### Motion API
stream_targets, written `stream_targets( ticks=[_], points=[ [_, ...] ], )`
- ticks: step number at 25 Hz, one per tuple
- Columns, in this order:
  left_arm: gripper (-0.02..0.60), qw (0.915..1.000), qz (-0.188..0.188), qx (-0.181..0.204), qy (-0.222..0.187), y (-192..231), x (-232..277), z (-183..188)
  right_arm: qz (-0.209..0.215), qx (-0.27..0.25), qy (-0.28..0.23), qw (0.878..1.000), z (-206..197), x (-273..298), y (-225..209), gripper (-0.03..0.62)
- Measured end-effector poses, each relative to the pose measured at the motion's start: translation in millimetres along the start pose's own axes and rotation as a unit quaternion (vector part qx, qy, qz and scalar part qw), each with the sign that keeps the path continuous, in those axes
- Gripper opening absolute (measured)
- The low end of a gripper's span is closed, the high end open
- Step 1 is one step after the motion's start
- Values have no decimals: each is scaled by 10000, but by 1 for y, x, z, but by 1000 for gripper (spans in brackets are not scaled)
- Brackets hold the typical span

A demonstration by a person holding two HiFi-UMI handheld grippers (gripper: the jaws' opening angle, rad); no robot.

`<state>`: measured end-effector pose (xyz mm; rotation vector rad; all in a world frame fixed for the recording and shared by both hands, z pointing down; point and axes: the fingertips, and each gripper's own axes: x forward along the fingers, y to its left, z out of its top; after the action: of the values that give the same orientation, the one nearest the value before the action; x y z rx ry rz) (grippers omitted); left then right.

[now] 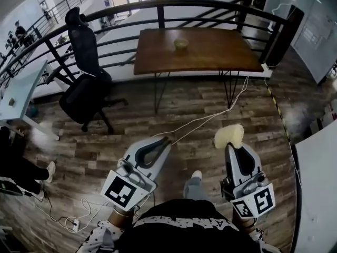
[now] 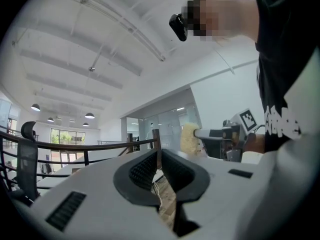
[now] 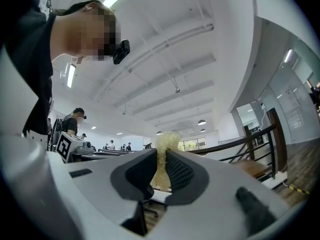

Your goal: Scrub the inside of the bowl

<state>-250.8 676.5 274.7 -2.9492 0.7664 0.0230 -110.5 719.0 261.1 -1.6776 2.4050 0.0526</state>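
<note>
Two hand-held grippers, right pinching scrubber, carry square-coded cubes; shirt lettering unreadable.

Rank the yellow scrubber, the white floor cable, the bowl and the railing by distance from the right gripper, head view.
1. Scrubber, clamped in the right gripper itself.
2. White cable, on the floor ahead-left.
3. Bowl, on the table beyond.
4. Railing, behind the table.

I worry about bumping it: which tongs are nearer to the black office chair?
Left. The left tongs are right of the office chair; the right tongs, holding the scrubber, are farther right.
</note>
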Motion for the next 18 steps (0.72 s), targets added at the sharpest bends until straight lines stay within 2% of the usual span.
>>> stream_targets(
  ticks=[11, 15, 18],
  points=[
    [17, 9991, 411, -17, 125, 46, 112, -7, 377, 214, 168, 9989, -9, 69, -107, 58],
    [17, 9986, 490, 111, 160, 51, 151, -2, 482, 307, 148, 9983, -9, 85, -143, 58],
    [17, 9970, 719, 169, 239, 60, 166, -1, 584, 360, 126, 9976, -10, 95, -163, 58]
  ],
)
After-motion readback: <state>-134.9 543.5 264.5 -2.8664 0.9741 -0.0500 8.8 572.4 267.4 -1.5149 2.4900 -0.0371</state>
